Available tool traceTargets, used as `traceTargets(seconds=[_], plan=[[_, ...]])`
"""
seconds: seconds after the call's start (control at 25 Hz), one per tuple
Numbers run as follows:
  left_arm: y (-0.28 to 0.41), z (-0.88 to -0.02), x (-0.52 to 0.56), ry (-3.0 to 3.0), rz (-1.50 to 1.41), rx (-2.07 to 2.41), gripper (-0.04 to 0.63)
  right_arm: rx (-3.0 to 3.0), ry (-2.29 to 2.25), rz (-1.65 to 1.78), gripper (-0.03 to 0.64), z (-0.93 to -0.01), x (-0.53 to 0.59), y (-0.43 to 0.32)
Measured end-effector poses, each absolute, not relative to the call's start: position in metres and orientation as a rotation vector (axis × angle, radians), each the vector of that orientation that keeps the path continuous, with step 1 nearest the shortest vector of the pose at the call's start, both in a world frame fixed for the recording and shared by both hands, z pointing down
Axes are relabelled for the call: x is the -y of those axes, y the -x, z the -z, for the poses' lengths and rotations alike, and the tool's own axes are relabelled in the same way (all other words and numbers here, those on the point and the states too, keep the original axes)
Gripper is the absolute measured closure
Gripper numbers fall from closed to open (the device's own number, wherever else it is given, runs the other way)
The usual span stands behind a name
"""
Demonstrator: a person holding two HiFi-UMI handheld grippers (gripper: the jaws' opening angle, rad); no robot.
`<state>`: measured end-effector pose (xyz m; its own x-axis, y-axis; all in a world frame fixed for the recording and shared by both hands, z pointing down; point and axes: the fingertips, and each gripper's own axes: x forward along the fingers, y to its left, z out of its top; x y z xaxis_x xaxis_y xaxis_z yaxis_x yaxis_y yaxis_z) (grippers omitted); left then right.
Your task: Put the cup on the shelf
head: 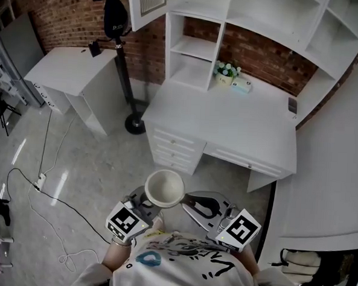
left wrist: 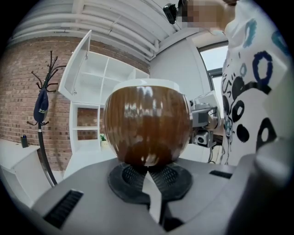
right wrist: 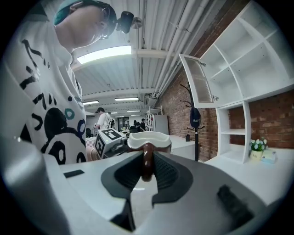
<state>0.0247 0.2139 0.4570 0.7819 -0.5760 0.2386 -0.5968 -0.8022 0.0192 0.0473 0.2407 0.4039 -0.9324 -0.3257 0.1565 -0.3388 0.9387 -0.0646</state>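
The cup (head: 164,188), brown outside and white inside, is held upright in mid-air close to the person's chest, over the floor in front of the desk. My right gripper (head: 187,200) is shut on its brown handle (right wrist: 146,160), with the white rim (right wrist: 148,139) just beyond the pads. My left gripper (head: 146,205) is below and left of the cup. In the left gripper view its jaws (left wrist: 148,169) are together, and the round brown cup (left wrist: 147,124) sits right at their tips. The white shelf unit (head: 194,49) stands at the back of the desk.
The white desk (head: 229,121) with drawers lies ahead. A small potted plant (head: 224,75) and a box stand by the shelf. A black coat stand (head: 121,57) and a white side table (head: 68,72) are to the left. A cable (head: 49,192) trails over the floor.
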Motion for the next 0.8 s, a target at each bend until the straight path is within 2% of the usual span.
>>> traceTargets(seconds=[0.8], plan=[[0.041,-0.463,-0.131,-2.912,-0.359,0.833,0.580,2.934,-0.627,-0.163,0.548,-0.405,-0.159,0.023]])
